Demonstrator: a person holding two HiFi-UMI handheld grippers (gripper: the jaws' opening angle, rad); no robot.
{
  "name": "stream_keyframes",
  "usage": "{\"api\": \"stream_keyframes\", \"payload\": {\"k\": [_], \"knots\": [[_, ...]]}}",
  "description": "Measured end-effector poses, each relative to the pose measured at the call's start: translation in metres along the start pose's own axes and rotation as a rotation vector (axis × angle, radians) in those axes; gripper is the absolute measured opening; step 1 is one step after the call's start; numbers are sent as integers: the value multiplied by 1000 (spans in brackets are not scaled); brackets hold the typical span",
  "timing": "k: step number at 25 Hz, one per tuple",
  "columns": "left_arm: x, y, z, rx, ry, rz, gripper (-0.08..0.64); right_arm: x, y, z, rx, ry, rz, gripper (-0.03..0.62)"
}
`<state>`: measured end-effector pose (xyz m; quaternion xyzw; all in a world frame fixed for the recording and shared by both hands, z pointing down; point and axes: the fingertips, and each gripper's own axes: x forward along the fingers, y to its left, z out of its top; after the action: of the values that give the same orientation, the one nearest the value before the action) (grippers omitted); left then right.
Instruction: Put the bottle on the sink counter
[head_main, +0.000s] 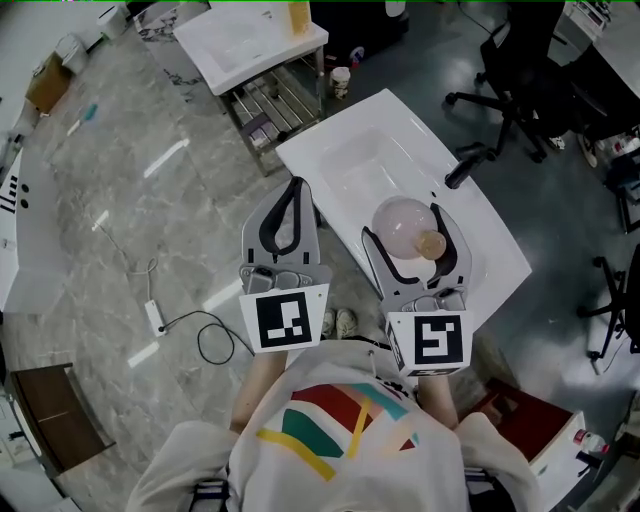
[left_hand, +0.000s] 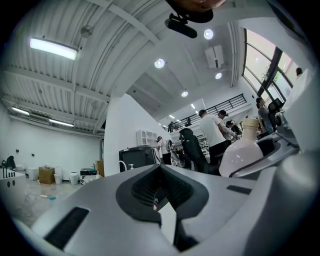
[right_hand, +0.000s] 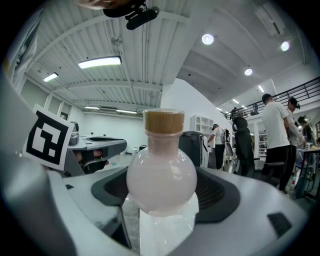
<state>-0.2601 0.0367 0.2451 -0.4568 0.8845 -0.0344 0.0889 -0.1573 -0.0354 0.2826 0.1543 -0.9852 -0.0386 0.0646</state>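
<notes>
Head view looks steeply down; gripper views (near-level) share the bottle (right_hand: 161, 172).

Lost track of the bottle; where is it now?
In the head view, the bottle is clamped in the right gripper, over the white sink counter near its black faucet.

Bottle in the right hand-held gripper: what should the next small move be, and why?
Probably lower the right hand-held gripper straight down until the bottle meets the sink counter, with the jaws kept closed. The cork-stoppered bottle is upright, clamped at its round belly, and in the head view it sits over the white counter's near part.
</notes>
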Motion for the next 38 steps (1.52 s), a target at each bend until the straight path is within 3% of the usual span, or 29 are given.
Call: {"api": "stream_keyframes", "payload": {"k": [8, 14, 17, 25, 33, 38], "knots": [[6, -2, -6, -24, 3, -56, 17, 2, 6, -5, 3, 18, -30, 385], [27, -27, -3, -47, -16, -194, 17, -2, -4, 0, 4, 14, -131, 385], [34, -58, 0, -62, -31, -289, 17, -17, -23, 3, -11, -4, -215, 385], [42, -158, 16, -101, -84, -584, 17, -92, -84, -11, 33, 39, -550, 385], [30, -224, 26, -121, -101, -759, 17, -157, -113, -19, 48, 74, -760, 385], [26, -242, 29, -126, -109, -802, 17, -175, -120, -25, 52, 90, -810, 385]]}}
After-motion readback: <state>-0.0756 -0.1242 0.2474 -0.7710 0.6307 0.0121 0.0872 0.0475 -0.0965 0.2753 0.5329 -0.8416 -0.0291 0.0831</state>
